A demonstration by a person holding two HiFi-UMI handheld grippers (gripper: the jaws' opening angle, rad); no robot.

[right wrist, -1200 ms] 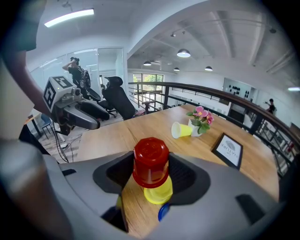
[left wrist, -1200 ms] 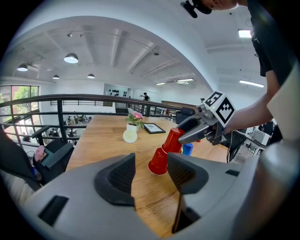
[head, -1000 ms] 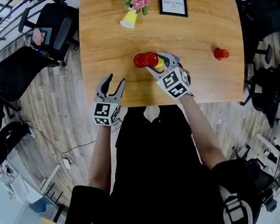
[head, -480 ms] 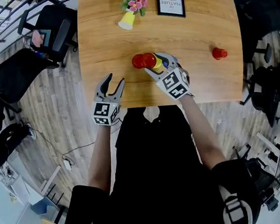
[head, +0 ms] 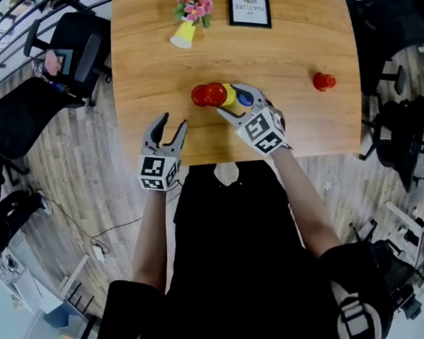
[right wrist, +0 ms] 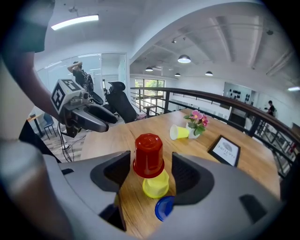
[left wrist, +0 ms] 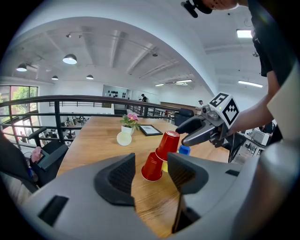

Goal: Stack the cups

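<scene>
The left gripper hovers over the near edge of the table, at 7 o'clock of the cups, with its jaws spread and nothing between them. At mid-table, a left red cup sits at 9 o'clock of the stacked red cup, touching it or just beside it. The stacked red cup rests upside down and slightly tilted on the yellow cup. The right gripper reaches in from 5 o'clock. Its jaws have just been opening and stand wide on either side of the stacked red cup, pads clear of it, so that cup looks placed and let go. A blue cup lies just at 4 o'clock of the yellow cup. A lone red cup waits well apart at 3 o'clock, so the stacking looks unfinished.
</scene>
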